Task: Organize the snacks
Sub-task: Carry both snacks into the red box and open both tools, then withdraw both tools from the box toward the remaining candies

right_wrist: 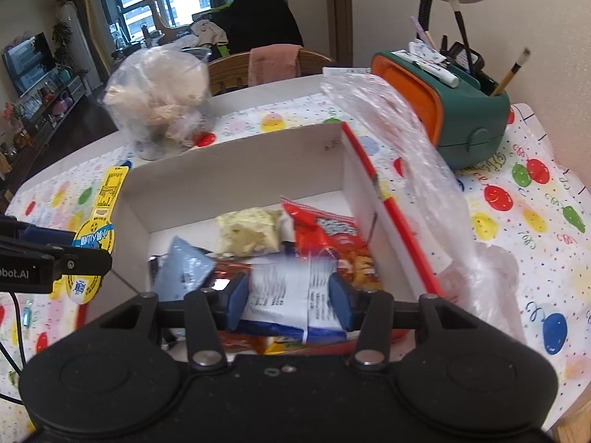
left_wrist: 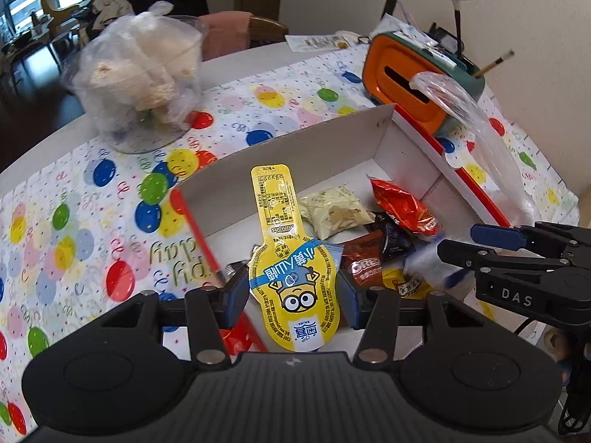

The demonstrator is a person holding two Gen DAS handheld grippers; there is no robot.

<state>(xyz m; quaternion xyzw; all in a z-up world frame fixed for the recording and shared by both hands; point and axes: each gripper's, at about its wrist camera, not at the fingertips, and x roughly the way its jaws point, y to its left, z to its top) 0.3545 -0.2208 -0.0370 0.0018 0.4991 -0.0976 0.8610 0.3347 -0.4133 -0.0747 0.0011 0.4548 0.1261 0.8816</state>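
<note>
The yellow pouch [left_wrist: 293,280] is clamped by the left gripper [left_wrist: 291,291] above the box [left_wrist: 280,140] – presumably for depositing; a white packet [right_wrist: 284,299] is pinched by the right gripper [right_wrist: 288,301] above the snacks already inside.

White tabletop [right_wrist: 236,101], mostly covered by balloon-print cloth [left_wrist: 85,199]. On the cloth: open white box [right_wrist: 236,170] with red edges, orange-and-green organizer [right_wrist: 469,122] just beside it, clear plastic bag [right_wrist: 417,155] draped alongside. Farther back, bagged clear container [left_wrist: 140,77].

"OREO" on the brown packet [left_wrist: 364,266]; "DAS" on the right hand-held gripper [left_wrist: 458,249]; "minions" on the yellow pouch [left_wrist: 291,262], 12 o'clock end
</note>
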